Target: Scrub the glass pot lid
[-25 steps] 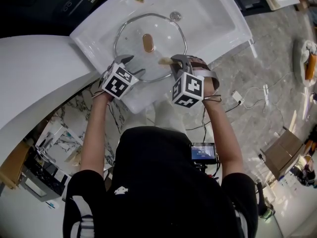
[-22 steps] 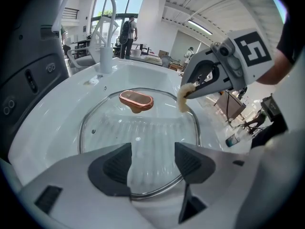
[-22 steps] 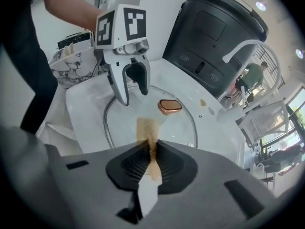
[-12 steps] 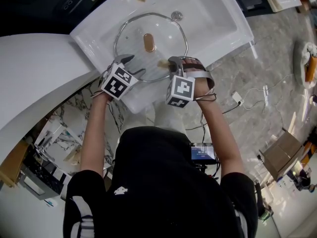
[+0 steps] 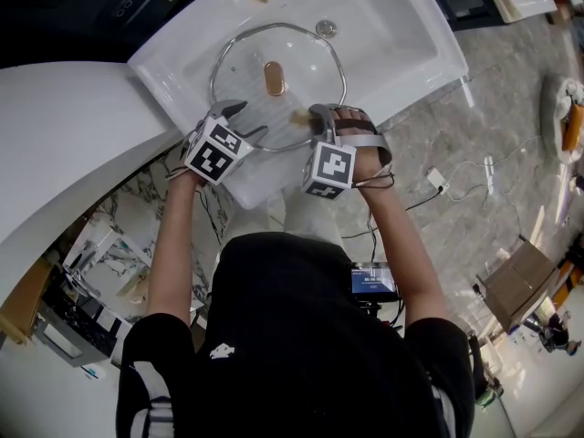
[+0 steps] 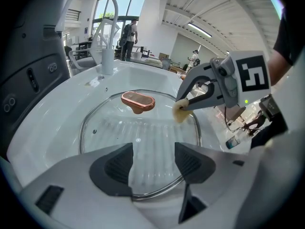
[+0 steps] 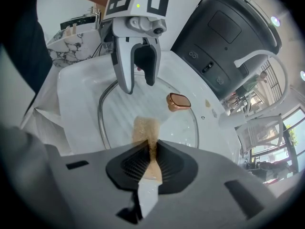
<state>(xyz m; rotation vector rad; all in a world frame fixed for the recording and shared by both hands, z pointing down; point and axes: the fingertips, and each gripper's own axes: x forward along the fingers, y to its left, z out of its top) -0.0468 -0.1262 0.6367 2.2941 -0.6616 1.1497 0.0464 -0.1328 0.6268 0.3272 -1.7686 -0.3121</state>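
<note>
The glass pot lid (image 5: 260,108) with a copper knob (image 5: 274,78) lies flat in the white sink (image 5: 392,35). My left gripper (image 5: 243,121) is open over the lid's near left rim, with the glass (image 6: 138,132) showing between its spread jaws (image 6: 153,152). My right gripper (image 5: 315,114) is shut on a tan sponge (image 5: 298,115) that rests on the lid's near right part. The right gripper view shows the sponge (image 7: 145,129) pinched between the pads (image 7: 151,156), and the left gripper (image 7: 138,70) opposite across the lid (image 7: 164,120).
The sink's drain (image 5: 326,28) lies just beyond the lid. A white faucet (image 6: 107,32) rises at the far side, with a dark appliance (image 7: 228,32) beside the sink. A white counter (image 5: 64,135) runs to the left. The person stands close against the sink's front edge.
My right gripper has slid a little to the left with the sponge on the lid. The left gripper and the lid have stayed in place.
</note>
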